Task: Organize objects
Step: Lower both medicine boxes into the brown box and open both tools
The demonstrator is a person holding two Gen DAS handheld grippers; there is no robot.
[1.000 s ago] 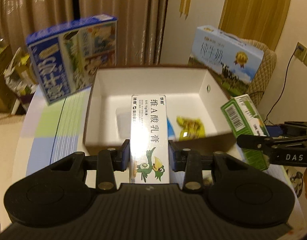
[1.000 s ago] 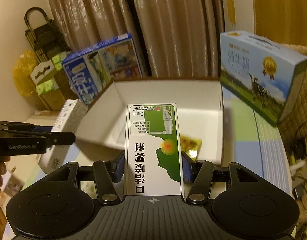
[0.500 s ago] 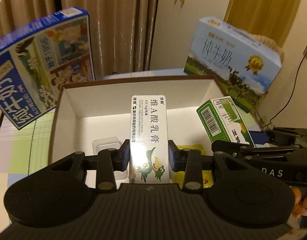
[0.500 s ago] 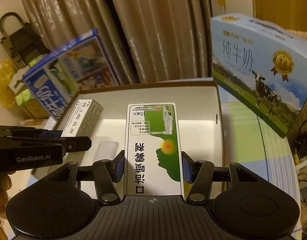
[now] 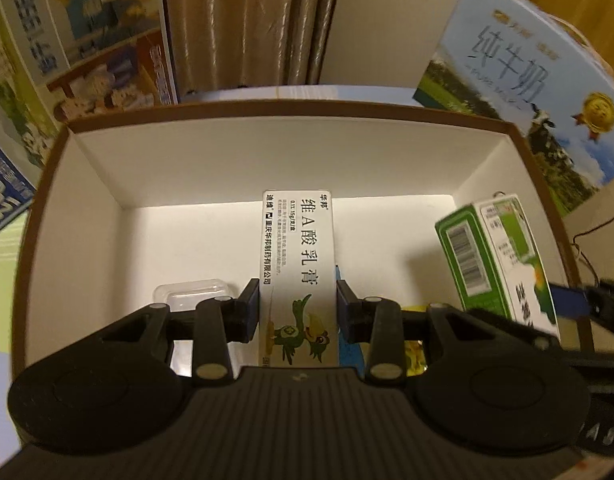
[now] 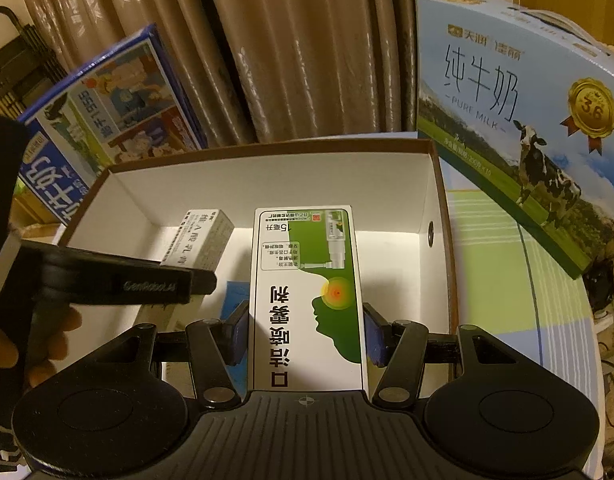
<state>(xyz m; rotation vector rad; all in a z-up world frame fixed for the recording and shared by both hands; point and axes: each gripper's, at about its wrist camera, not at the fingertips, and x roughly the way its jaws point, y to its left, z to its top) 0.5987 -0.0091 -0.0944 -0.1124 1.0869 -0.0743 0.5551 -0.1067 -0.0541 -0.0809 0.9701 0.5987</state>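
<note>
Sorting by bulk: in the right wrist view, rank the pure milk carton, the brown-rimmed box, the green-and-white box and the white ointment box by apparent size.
1. brown-rimmed box and pure milk carton: alike, unranked.
2. green-and-white box, near the camera, so unsure.
3. white ointment box, partly hidden.

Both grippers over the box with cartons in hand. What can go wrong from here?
1. The left gripper and right gripper crowd the same open box; the white carton and green carton might collide.
2. Releasing could land them on the clear case or yellow packet.
</note>
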